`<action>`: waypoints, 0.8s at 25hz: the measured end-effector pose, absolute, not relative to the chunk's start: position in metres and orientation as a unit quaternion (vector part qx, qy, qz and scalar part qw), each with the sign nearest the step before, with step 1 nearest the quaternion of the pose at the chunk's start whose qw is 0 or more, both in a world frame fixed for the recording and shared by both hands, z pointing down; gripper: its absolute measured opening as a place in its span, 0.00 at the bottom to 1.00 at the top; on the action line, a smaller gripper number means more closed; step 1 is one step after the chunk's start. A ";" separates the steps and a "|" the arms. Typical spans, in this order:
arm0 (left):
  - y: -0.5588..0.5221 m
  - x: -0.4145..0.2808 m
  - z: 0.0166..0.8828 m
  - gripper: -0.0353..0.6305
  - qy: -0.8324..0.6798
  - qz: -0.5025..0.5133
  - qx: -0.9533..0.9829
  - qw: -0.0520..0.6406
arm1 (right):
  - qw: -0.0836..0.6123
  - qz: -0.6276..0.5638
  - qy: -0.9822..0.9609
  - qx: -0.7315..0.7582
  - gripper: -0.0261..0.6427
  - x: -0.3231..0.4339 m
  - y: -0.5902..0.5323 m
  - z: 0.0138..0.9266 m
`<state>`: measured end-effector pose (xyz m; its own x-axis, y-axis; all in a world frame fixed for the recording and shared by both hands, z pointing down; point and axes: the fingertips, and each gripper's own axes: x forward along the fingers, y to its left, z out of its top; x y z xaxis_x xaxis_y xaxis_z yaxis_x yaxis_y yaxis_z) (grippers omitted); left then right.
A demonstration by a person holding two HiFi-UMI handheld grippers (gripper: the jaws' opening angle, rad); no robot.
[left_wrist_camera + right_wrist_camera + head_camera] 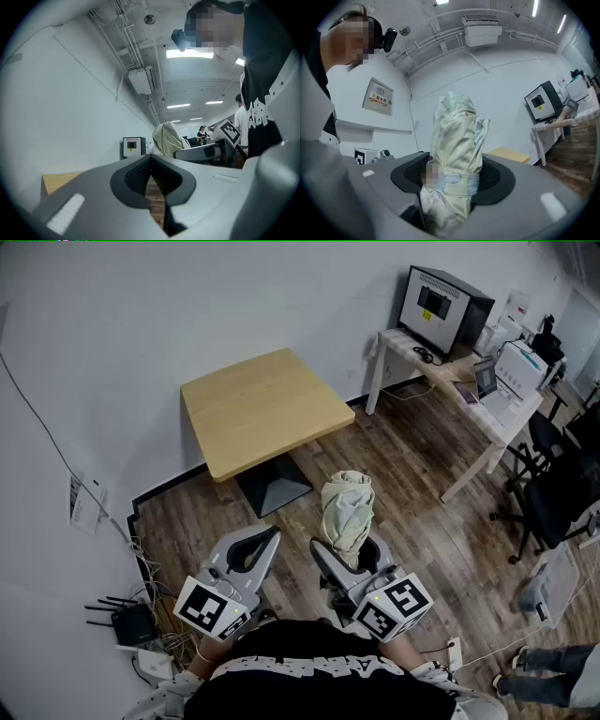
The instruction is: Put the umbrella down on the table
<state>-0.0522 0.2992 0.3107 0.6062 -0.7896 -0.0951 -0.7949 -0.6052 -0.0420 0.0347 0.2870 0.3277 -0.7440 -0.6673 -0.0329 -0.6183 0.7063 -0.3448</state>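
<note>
Umbrella (349, 507), 1 pc, folded, pale cream, strap round it. Stands upright in right gripper (349, 557), whose jaws are wide apart and pressing its sides; lower end hidden behind them. Left gripper (270, 538), 1 pc: jaws together, nothing betw. Counter (262, 404), 1 pc, square wood top, well apart ahead, far edges near wall (141, 334); floor (422, 474) betw.
</note>
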 end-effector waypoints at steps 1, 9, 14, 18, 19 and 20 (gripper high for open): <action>0.299 -0.051 0.311 0.06 0.441 0.033 -0.896 0.039 | 0.077 -0.158 0.920 -0.350 0.49 0.036 0.287 0.328; 0.301 -0.032 0.313 0.06 0.433 0.029 -0.900 0.034 | 0.090 -0.171 0.917 -0.350 0.49 0.055 0.293 0.328; 0.301 -0.010 0.314 0.06 0.424 0.028 -0.905 0.034 | 0.083 -0.165 0.915 -0.359 0.49 0.075 0.297 0.331; 0.300 0.012 0.315 0.06 0.413 0.029 -0.909 0.034 | 0.081 -0.164 0.912 -0.366 0.49 0.095 0.298 0.333; 0.300 0.018 0.315 0.06 0.412 0.029 -0.910 0.034 | 0.080 -0.162 0.912 -0.367 0.49 0.100 0.298 0.333; 0.299 0.023 0.315 0.06 0.410 0.028 -0.911 0.035 | 0.080 -0.160 0.913 -0.368 0.49 0.105 0.298 0.333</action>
